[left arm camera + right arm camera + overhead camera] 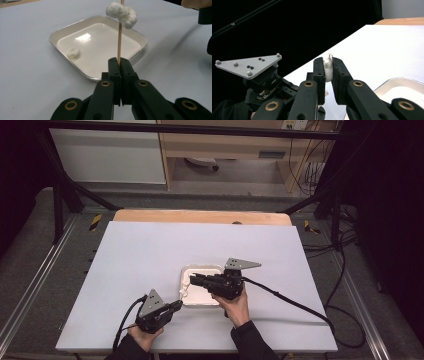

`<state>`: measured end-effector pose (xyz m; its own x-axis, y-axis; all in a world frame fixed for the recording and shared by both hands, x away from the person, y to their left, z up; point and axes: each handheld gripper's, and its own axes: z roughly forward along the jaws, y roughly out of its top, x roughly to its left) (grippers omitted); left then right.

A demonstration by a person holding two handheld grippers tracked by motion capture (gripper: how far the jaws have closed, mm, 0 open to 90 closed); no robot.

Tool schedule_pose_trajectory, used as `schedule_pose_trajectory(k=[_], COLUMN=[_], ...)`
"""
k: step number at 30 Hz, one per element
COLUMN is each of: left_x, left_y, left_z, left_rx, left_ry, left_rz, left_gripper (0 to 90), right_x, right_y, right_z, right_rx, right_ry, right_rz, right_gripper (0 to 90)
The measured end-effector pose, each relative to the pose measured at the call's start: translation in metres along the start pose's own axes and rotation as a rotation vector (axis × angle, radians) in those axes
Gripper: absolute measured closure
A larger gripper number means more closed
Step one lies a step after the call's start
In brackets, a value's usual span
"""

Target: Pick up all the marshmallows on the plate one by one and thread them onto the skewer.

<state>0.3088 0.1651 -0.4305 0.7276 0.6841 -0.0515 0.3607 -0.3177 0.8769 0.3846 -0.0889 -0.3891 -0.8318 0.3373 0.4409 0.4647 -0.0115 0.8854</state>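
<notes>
Marshmallows go onto a thin wooden skewer (119, 42) at a white-covered desk (140, 270), where a person works with a hand-held gripper in each hand. The left hand-held gripper (119, 65), at about seven o'clock from the shallow white tray (60, 32) in the high view, is clamped shut on the lower end of the skewer and holds it upright; two white marshmallows (122, 13) already sit near its top, above the tray's near edge. The right hand-held gripper (328, 68), hovering over the tray at about three o'clock from the left one, has its jaws closed on another marshmallow (328, 67), which is pinched narrow between the pads. One more loose marshmallow (72, 52) lies in the tray's corner toward nine o'clock in the left gripper view. Judging by how the held piece flattens, these sweets are very light, soft and springy, and probably a little tacky, so a hard squeeze would deform them and a light one is likely enough; taking one across its middle leaves an end face free for the skewer tip. The skewer looks stiff but slender and could bend or snap under side load, so a low grip with a push straight down its length seems the safest approach.
</notes>
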Motion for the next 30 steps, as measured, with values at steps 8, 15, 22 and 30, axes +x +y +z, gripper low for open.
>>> schedule_pose_trajectory(k=[8, 15, 22, 30], left_x=[0.0011, 0.0007, 0.0015, 0.0006], left_y=[0.0011, 0.0007, 0.0010, 0.0007], left_z=[-0.0006, 0.0004, 0.0004, 0.0017], left_rx=[-0.002, 0.005, 0.010, 0.019], left_ry=[-0.001, -0.008, -0.006, -0.013], left_rz=[-0.009, -0.005, -0.003, 0.000], left_gripper=[89.0, 89.0, 89.0, 89.0], right_x=[-0.0003, -0.0001, -0.0014, -0.0015], right_y=[-0.0014, -0.0042, -0.0071, -0.0097], right_z=[0.0001, 0.0011, 0.0010, 0.0017], right_rx=[0.008, 0.009, 0.004, 0.011], right_ry=[0.002, 0.008, 0.010, 0.010], right_rz=[-0.001, 0.004, 0.005, 0.005], right_gripper=[83.0, 83.1, 83.1, 83.1])
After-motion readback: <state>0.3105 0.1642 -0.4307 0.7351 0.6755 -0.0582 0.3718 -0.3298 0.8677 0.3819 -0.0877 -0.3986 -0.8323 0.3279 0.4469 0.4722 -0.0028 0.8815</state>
